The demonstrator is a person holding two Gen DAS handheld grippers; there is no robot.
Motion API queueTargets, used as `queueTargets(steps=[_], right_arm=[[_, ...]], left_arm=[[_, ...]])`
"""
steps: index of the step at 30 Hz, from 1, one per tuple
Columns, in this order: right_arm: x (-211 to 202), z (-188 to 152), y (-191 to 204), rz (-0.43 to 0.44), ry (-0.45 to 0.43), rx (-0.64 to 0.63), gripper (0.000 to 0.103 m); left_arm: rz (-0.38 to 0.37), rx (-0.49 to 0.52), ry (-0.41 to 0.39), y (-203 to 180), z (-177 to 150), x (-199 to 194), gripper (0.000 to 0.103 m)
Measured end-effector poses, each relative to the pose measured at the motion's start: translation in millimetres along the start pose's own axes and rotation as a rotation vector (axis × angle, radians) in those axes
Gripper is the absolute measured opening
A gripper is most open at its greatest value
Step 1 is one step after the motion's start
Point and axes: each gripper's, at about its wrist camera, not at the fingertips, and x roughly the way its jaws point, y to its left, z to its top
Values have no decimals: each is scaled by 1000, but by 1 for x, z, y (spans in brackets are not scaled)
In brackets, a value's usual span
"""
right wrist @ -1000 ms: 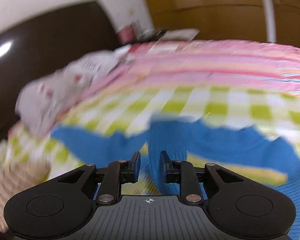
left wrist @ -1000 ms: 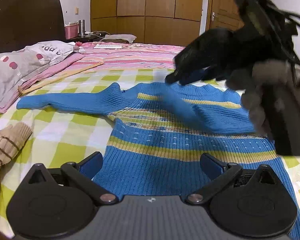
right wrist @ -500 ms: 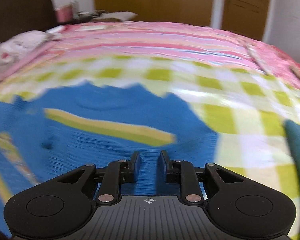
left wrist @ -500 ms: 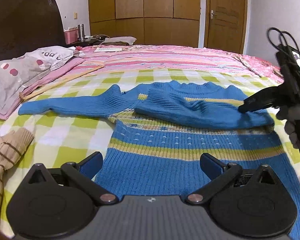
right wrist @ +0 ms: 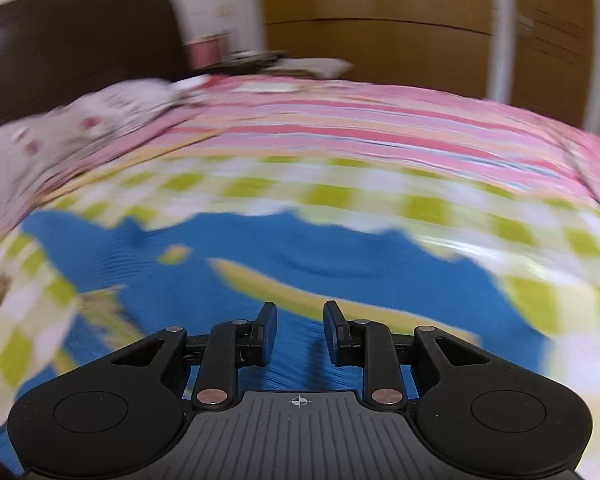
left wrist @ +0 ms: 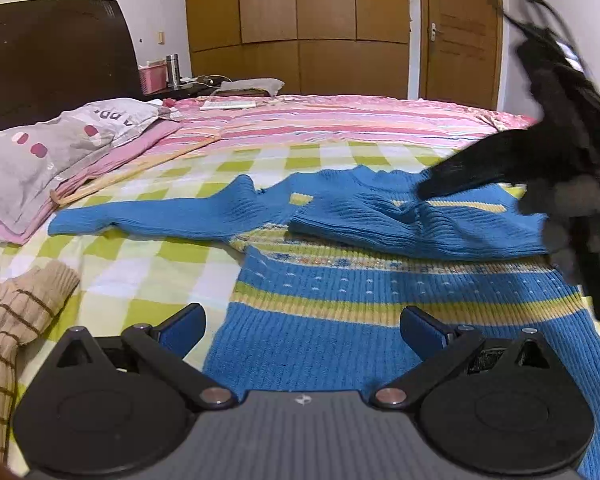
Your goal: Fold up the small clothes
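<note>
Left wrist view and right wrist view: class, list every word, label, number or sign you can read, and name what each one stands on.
"A DD+", printed upside down, partly legible: on the grey pillow.
Paper at the bed's far end: print too small to read.
Right wrist view: blurred, nothing readable.

Ribbed knit sweater [left wrist: 380,292]; matt cloth bedsheet [left wrist: 148,256]; glossy wooden wardrobe [left wrist: 300,28].

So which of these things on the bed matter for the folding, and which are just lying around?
For the job:
- blue sweater
- left gripper
- right gripper

Just lying about:
- pillow
- beige striped garment
- pink basket
- flask
</note>
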Motion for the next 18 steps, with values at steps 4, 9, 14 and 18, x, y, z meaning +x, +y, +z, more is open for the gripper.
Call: queueTargets(steps=[4, 9, 14, 18], right_arm=[[11, 1, 36, 141, 28, -111, 26], [37, -4, 62, 151, 113, -204, 30], [31, 0, 69, 181, 81, -169, 10], [36, -2, 70, 194, 94, -162, 10]], left_arm=[[4, -26, -9, 8, 2, -1, 103], [2, -49, -20, 15, 3, -4, 103], [1, -47, -27, 15, 3, -6, 103], [2, -44, -27, 14, 3, -6, 103]])
